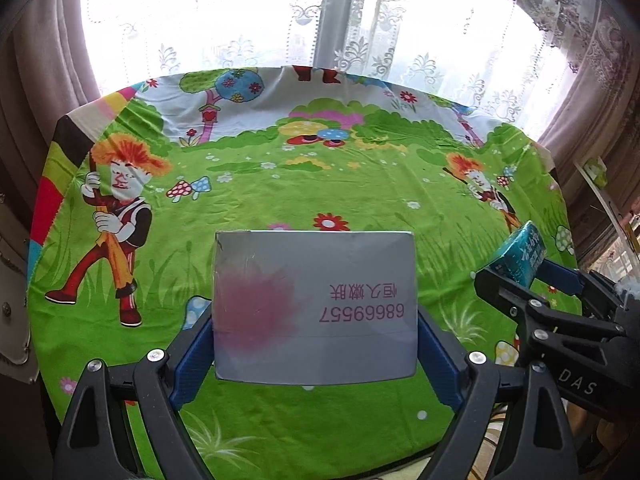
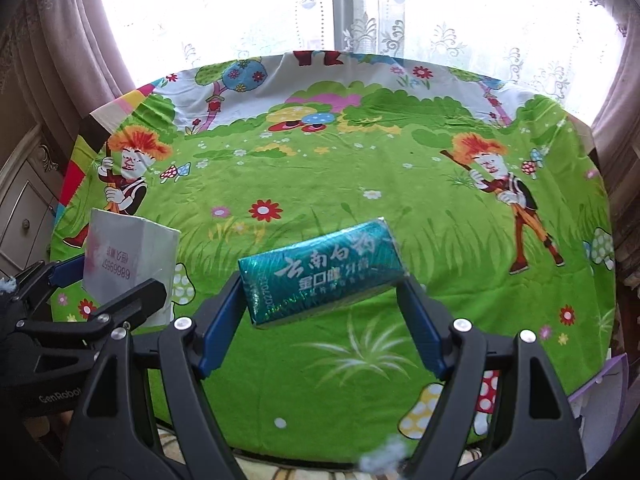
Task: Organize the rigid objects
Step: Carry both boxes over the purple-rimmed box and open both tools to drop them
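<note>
Before us a round table under our bright cartoon tablecloth (image 1: pixel 320 184), lace curtains (image 1: pixel 240 20) over the sunlit window, mauve drapes (image 2: pixel 60 40), a cream cabinet (image 2: pixel 24 208) at left

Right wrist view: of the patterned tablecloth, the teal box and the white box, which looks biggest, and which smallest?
1. Patterned tablecloth, by far the largest.
2. Teal box, clamped in the right gripper.
3. White box, held by the left gripper.
The two boxes look close in size, and the white box is partly hidden, so their order is unsure.
</note>
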Tool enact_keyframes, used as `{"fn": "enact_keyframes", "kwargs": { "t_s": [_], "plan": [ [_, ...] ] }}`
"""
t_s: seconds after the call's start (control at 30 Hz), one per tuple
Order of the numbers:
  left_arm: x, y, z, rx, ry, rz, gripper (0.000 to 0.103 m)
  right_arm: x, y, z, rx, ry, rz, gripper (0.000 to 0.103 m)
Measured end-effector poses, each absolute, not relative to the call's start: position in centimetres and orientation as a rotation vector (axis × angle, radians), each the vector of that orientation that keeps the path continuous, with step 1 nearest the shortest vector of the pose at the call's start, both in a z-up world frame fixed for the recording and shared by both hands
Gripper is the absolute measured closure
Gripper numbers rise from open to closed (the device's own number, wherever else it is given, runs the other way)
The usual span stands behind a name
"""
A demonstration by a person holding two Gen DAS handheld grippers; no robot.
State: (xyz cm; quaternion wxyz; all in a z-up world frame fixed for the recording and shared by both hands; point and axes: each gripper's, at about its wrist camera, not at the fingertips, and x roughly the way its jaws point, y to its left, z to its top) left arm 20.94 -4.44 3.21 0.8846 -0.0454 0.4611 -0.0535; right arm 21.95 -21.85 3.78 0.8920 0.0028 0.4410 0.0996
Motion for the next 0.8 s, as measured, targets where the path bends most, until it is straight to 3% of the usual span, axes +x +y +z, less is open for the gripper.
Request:
{"fn": "enact_keyframes", "kwargs": {
  "t_s": [0.37,0.8],
  "plan": [
    [17.5,-15.1,3.9,0.022,0.981,-0.310,0.012,14.0,-33.4,5.9,0.074,0.901,0.056,0.025],
    [11.8,-32.3,4.1,0.198,1.014,-0.617,0.012,3.4,-49.9,4.7,0.168,0.947,-0.250,0.025]
  ]
}}
